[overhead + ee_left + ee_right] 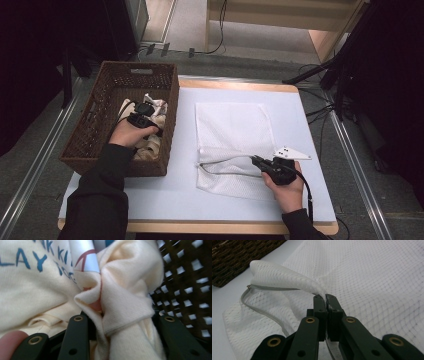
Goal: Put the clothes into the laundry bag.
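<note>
So the job here looks like loading clothes from the basket [95,131] into the mesh laundry bag [232,135] lying flat on the desk [165,195].

The right gripper [326,298] has its jaws pressed together on the top layer of the bag right at the zipper [262,312], lifting that edge so the mouth gapes open. From that gripper, the opening runs off to its left, toward the basket side.

The left gripper [120,325] is down inside the basket with its jaws spread wide, and a bunched fold of a cream shirt [125,297] with blue lettering sits right between them. It isn't pinched yet as far as I can tell; the jaws stand on either side of the fold.

The bit that matters for what comes next: the bag's mouth lies to the right of the left gripper, just past the basket wall, with the zipper line running roughly across the desk between the two grippers. The left one is the one at the shirt, so I'd guess it closes, lifts over the wall and feeds the shirt sideways into the held-open gap.
</note>
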Motion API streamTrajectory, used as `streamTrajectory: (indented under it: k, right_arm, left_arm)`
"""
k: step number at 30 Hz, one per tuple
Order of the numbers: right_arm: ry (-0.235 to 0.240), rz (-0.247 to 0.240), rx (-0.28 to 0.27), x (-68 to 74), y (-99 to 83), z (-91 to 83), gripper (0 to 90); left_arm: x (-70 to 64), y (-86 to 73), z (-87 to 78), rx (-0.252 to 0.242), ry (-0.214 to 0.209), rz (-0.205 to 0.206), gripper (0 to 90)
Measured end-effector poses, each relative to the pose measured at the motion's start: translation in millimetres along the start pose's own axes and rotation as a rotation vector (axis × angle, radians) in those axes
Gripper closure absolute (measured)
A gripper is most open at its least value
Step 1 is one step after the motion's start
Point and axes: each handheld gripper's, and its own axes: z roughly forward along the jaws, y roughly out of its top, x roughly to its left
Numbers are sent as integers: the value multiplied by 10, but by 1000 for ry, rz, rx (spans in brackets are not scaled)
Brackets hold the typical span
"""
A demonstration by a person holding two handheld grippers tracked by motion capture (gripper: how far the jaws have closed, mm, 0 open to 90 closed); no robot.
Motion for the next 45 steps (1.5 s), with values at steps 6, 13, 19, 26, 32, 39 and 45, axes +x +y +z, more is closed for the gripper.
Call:
streamTrajectory:
  k: [6, 13, 19, 26, 32, 39, 45]
  right_arm:
    - [1, 0, -1, -12, -3, -5, 883]
    - [1, 4, -2, -18, -5, -3, 883]
    - [0, 2, -2, -9, -4, -1, 883]
    - [-1, -2, -3, -10, -3, -4, 883]
    - [-1, -1, -4, -13, 0, -5, 885]
    - [8, 2, -26, -14, 27, -16, 890]
    - [4, 5, -45, -14, 27, -26, 890]
  left_arm:
    - [29, -16, -148, -126, -63, -27, 611]
    - [24, -50, -305, -284, -88, -31, 611]
    - [17, -102, -463, -422, -88, -44, 611]
    - [-58, -195, -712, -616, -49, -42, 610]
    - [-159, -270, -862, -702, -22, -27, 608]
    - [-368, -356, -983, -750, -66, 18, 608]
    - [-588, -325, -927, -734, -131, 24, 605]
